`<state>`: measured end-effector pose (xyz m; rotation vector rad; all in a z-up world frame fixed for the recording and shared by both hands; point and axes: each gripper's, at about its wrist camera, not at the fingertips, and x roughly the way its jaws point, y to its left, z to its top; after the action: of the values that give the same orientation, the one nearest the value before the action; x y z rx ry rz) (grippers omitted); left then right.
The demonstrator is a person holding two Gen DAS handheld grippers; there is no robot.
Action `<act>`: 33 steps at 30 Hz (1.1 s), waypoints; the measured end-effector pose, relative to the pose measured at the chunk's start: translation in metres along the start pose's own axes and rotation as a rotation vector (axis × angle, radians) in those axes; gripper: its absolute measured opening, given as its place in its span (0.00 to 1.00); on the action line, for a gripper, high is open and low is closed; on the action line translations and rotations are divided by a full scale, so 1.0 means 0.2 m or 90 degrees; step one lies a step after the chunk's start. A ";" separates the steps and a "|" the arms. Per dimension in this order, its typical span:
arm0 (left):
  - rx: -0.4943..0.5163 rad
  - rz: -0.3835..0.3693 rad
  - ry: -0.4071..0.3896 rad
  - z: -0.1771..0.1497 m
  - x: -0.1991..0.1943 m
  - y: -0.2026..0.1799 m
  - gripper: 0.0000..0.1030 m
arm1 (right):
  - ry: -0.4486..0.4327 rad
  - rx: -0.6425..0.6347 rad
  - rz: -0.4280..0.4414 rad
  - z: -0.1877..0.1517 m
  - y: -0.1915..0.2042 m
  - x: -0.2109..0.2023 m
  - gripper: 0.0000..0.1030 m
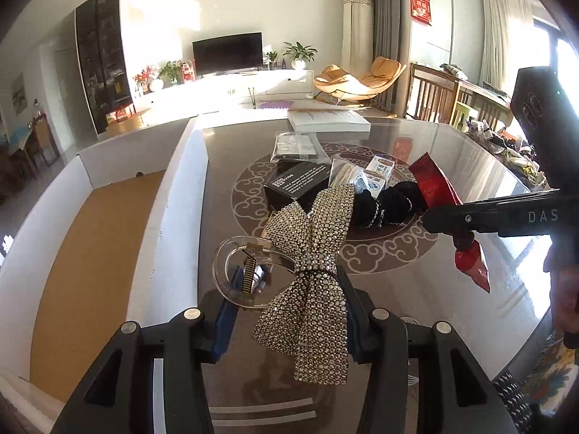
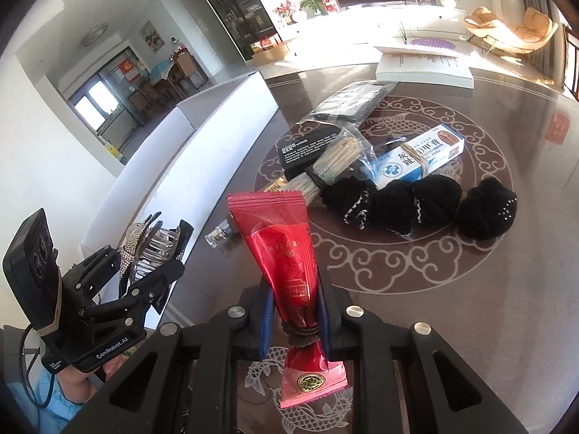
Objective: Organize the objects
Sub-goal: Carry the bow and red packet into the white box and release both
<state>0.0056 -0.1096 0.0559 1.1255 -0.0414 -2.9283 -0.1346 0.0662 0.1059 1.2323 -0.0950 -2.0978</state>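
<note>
Gripping a rhinestone bow hair clip (image 1: 314,253) at the bottom centre of the left wrist view, the left gripper (image 1: 289,311) has its two fingers closed in against the knot of the bow. The bow is one piece, thick with small glittering stones, its ribbon tails hanging below the fingers, and a clear plastic claw with a coiled spring juts out to its left. It hangs above the table (image 1: 452,300), off the glass.

In the right wrist view, lower centre, the right gripper (image 2: 295,313) is clamped on one red foil packet (image 2: 286,253), pinching it just above a dark band tied round its neck; a gold seal shows on the end below the fingers. The packet stands nearly upright, clear of the tabletop.

Beyond it, in mid-frame, lies a small pile on the patterned round: one black box (image 2: 307,148) with white print, one bundle of pale sticks (image 2: 336,162) in clear wrap resting on it, one blue and white carton (image 2: 419,157), one flat clear bag (image 2: 354,103) of dark items, and a row of four black scrunchies (image 2: 419,204) touching end to end.

At the upper right sits one white book (image 2: 423,67). Along the left edge runs one open white box (image 1: 173,224) with a brown floor.
</note>
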 end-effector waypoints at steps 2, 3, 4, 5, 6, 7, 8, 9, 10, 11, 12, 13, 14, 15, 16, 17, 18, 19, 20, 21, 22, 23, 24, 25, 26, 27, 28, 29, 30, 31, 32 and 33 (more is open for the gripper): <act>-0.002 0.016 -0.011 0.02 -0.05 0.04 0.47 | -0.006 -0.008 0.018 0.03 0.08 0.02 0.20; -0.003 0.023 -0.015 0.02 -0.06 0.07 0.47 | -0.009 -0.011 0.027 0.05 0.12 0.03 0.20; -0.006 0.031 -0.019 0.03 -0.08 0.09 0.47 | -0.012 -0.013 0.039 0.06 0.16 0.05 0.20; -0.010 0.037 -0.022 0.03 -0.10 0.12 0.47 | -0.015 -0.014 0.051 0.08 0.20 0.06 0.20; -0.016 0.038 -0.024 0.04 -0.12 0.16 0.47 | -0.018 -0.016 0.063 0.09 0.25 0.07 0.20; -0.028 0.037 -0.025 0.04 -0.14 0.21 0.47 | -0.023 -0.018 0.076 0.11 0.30 0.09 0.20; -0.044 0.038 -0.028 0.04 -0.17 0.27 0.47 | -0.027 -0.022 0.089 0.14 0.36 0.10 0.20; -0.063 0.043 -0.033 0.05 -0.20 0.34 0.47 | -0.030 -0.025 0.107 0.17 0.43 0.13 0.20; -0.085 0.052 -0.037 0.05 -0.23 0.42 0.47 | -0.030 -0.030 0.130 0.20 0.50 0.15 0.20; -0.110 0.062 -0.040 0.04 -0.26 0.51 0.47 | -0.030 -0.035 0.153 0.23 0.58 0.18 0.20; -0.134 0.074 -0.040 0.03 -0.28 0.61 0.47 | -0.029 -0.044 0.177 0.26 0.67 0.20 0.20; -0.157 0.090 -0.037 0.02 -0.29 0.70 0.47 | -0.026 -0.053 0.203 0.29 0.75 0.24 0.20; -0.175 0.107 -0.028 0.00 -0.29 0.79 0.47 | -0.018 -0.062 0.226 0.30 0.84 0.29 0.20; -0.190 0.118 -0.009 -0.02 -0.27 0.87 0.47 | -0.010 -0.071 0.242 0.31 0.91 0.34 0.20; -0.205 0.125 0.010 -0.05 -0.24 0.95 0.48 | -0.001 -0.078 0.252 0.31 0.98 0.40 0.21; -0.222 0.131 0.032 -0.09 -0.20 1.02 0.48 | 0.010 -0.086 0.255 0.32 1.03 0.46 0.23; -0.238 0.131 0.056 -0.12 -0.16 1.07 0.53 | 0.024 -0.095 0.248 0.31 1.08 0.53 0.27; -0.254 0.131 0.076 -0.15 -0.13 1.12 0.69 | 0.037 -0.101 0.232 0.30 1.10 0.58 0.46; -0.269 0.138 0.093 -0.18 -0.10 1.16 0.78 | 0.042 -0.105 0.217 0.29 1.11 0.62 0.66; -0.278 0.147 0.099 -0.21 -0.09 1.18 0.86 | 0.034 -0.106 0.207 0.27 1.11 0.62 0.69; -0.283 0.152 0.097 -0.23 -0.10 1.19 0.86 | 0.021 -0.108 0.200 0.26 1.08 0.60 0.69; -0.287 0.155 0.090 -0.25 -0.11 1.18 0.86 | 0.006 -0.112 0.191 0.23 1.05 0.57 0.70; -0.290 0.157 0.080 -0.26 -0.12 1.18 0.86 | -0.011 -0.116 0.177 0.21 1.00 0.53 0.71; -0.292 0.154 0.071 -0.26 -0.13 1.16 0.86 | -0.031 -0.119 0.156 0.18 0.93 0.48 0.76; -0.289 0.148 0.061 -0.26 -0.15 1.13 0.86 | -0.052 -0.122 0.131 0.15 0.85 0.42 0.82; -0.281 0.140 0.051 -0.25 -0.16 1.10 0.86 | -0.075 -0.125 0.098 0.10 0.76 0.36 0.85; -0.269 0.132 0.042 -0.24 -0.17 1.06 0.86 | -0.095 -0.128 0.057 0.05 0.66 0.30 0.89; -0.254 0.123 0.033 -0.21 -0.18 1.00 0.86 | -0.111 -0.127 0.013 -0.02 0.55 0.25 0.90; -0.236 0.108 0.023 -0.19 -0.20 0.93 0.86 | -0.120 -0.123 -0.032 -0.08 0.44 0.20 0.90; -0.217 0.091 0.015 -0.17 -0.21 0.86 0.86 | -0.122 -0.116 -0.076 -0.13 0.33 0.16 0.91; -0.199 0.072 0.006 -0.14 -0.23 0.79 0.86 | -0.116 -0.106 -0.116 -0.20 0.22 0.13 0.91; -0.180 0.048 -0.002 -0.11 -0.23 0.71 0.86 | -0.103 -0.093 -0.152 -0.24 0.10 0.10 0.90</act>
<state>0.0546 -0.2518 0.0742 1.0500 0.3134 -2.7558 -0.0916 0.0510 0.0720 1.0269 0.1370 -2.3626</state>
